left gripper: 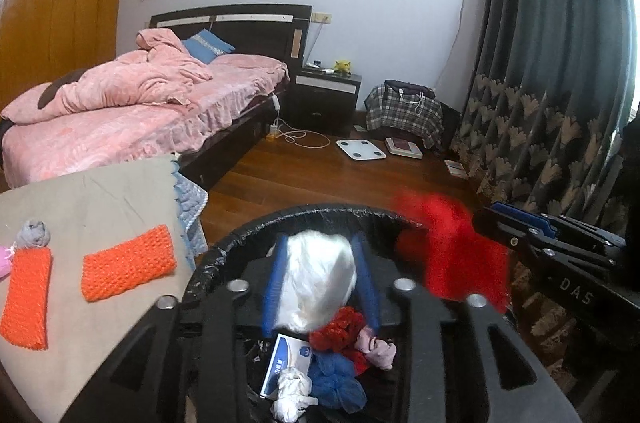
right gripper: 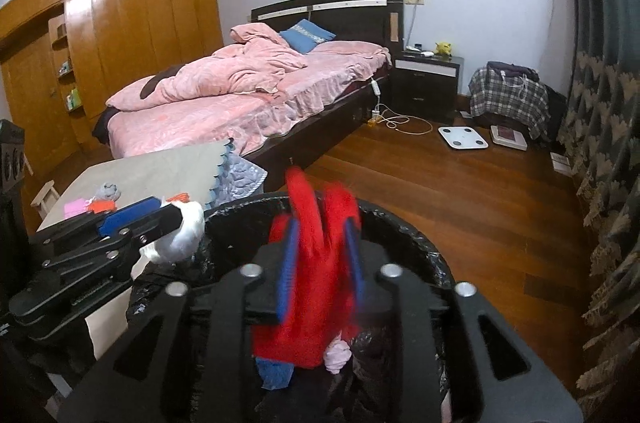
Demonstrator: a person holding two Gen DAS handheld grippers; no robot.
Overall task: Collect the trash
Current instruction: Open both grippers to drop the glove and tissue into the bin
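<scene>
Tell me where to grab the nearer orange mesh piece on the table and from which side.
Take the orange mesh piece across its narrow width, near the middle, coming straight down from above. It lies flat on the grey tablecloth, with clear cloth along both long edges for the jaws.

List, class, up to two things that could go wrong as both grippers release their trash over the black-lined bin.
1. The red mesh piece sits between the right gripper pads near the bin rim; it might snag or drop outside.
2. The white plastic bag in the left gripper is light and could cling to a pad instead of falling.
</scene>
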